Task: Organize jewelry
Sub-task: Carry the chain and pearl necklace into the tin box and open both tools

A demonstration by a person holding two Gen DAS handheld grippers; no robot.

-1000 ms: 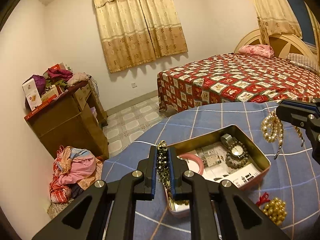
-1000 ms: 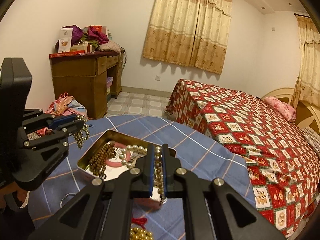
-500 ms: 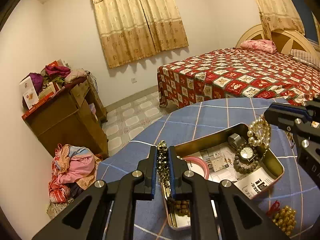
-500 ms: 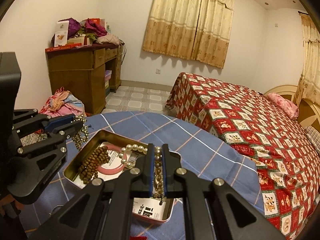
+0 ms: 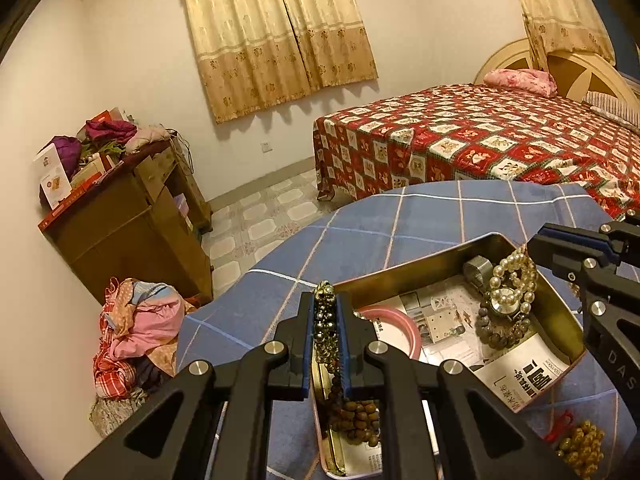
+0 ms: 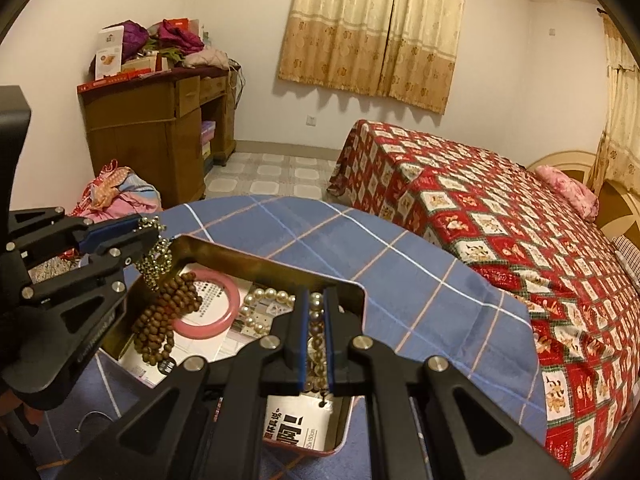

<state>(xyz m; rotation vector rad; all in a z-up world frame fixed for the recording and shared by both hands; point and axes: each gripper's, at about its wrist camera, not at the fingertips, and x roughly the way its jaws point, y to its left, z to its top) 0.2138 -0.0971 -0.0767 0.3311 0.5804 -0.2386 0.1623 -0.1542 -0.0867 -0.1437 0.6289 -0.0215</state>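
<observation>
On the table sits the open tin, both grippers over it. The left gripper pinches a dark bead strand above the tin's near end and could spill it onto the cloth if dropped early. The right gripper pinches the pearls, which drape onto the watch and may tangle there.

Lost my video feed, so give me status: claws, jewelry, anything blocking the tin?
Left claw shut on dark bead strand, over tin. Right claw shut on pearl necklace, pearls draping onto the watch. Nothing blocking the tin.
</observation>
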